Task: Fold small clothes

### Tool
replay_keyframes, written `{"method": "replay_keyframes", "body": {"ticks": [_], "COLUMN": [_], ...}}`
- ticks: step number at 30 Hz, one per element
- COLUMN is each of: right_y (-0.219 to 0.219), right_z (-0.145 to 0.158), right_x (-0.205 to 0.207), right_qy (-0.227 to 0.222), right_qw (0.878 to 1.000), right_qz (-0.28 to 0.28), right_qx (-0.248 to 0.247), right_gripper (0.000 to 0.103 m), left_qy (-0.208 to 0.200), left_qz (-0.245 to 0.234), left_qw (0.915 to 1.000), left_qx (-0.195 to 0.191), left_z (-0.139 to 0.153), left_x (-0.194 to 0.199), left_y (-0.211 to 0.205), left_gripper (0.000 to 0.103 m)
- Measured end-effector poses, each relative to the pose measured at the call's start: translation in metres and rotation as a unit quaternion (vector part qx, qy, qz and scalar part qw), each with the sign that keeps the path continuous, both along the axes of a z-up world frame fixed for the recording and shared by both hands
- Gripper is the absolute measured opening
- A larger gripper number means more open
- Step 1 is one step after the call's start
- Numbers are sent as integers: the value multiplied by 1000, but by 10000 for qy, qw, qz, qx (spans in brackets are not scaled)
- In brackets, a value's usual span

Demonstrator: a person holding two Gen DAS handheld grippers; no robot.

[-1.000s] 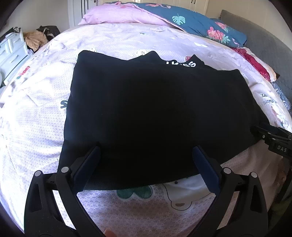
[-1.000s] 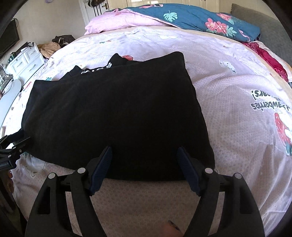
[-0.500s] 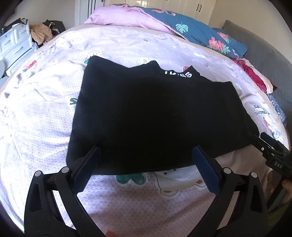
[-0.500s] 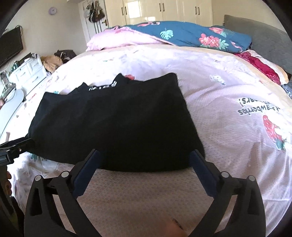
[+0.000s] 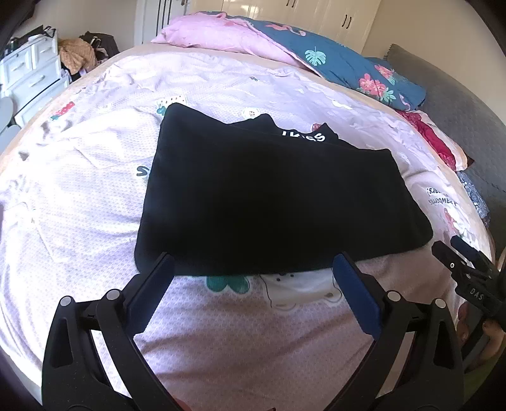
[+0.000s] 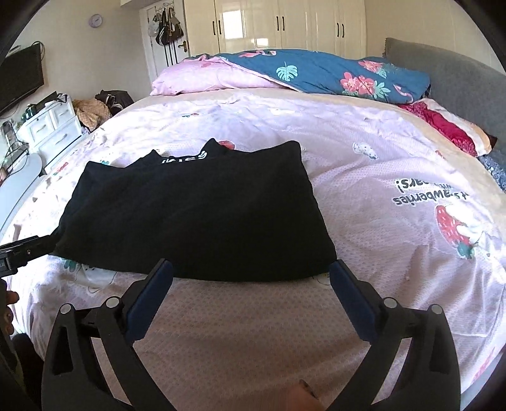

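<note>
Black garment (image 5: 272, 202) folded on bed (image 5: 79, 189), just beyond both open jaws

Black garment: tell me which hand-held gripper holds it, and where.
Neither. Left hand-held gripper and right hand-held gripper are open, off the garment.

Both grippers are pulling back from the folded black garment (image 5: 268, 196) on the bed: a second ago the left gripper (image 5: 253, 281) was reaching over its near hem, and now its blue fingertips (image 5: 155, 284) are sitting at the hem's edge, with more of the pink printed bedsheet (image 5: 253, 332) showing beneath; the right gripper (image 6: 249, 281) is likewise retreating, its jaws spreading wider than a second ago, while its camera is tilting upward, bringing the white wardrobe doors (image 6: 284, 25) and wall clock (image 6: 95, 21) into view
</note>
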State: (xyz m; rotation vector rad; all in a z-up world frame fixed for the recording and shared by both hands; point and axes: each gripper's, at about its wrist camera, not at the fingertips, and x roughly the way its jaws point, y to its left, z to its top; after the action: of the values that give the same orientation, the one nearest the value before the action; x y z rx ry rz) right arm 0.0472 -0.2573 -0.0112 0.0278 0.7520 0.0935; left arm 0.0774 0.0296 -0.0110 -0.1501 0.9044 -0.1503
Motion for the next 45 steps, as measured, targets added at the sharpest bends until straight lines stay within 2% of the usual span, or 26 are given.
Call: {"method": "replay_keyframes", "body": {"ticks": [17,35,45], "right_y": [43,110,149], "right_z": [20,24,16], "right_x": [-25,-31,-28], "right_qy": [-206,-266,-208], "right_qw": [9987,9924,9861], "right_qz": [392,1041,1438], "right_qx": [-262,-592,-801], "right_gripper": [99,99,99], "left_qy": [-48,-159,-145], "left_qz": [155,802,1070], "left_qw": [9999,9967,9941], "left_qx": [43,-18,-76], "left_z": [6,10,6], "left_x": [-34,-44,-42], "left_y": [22,82,108], "left_gripper": [94,94,94]}}
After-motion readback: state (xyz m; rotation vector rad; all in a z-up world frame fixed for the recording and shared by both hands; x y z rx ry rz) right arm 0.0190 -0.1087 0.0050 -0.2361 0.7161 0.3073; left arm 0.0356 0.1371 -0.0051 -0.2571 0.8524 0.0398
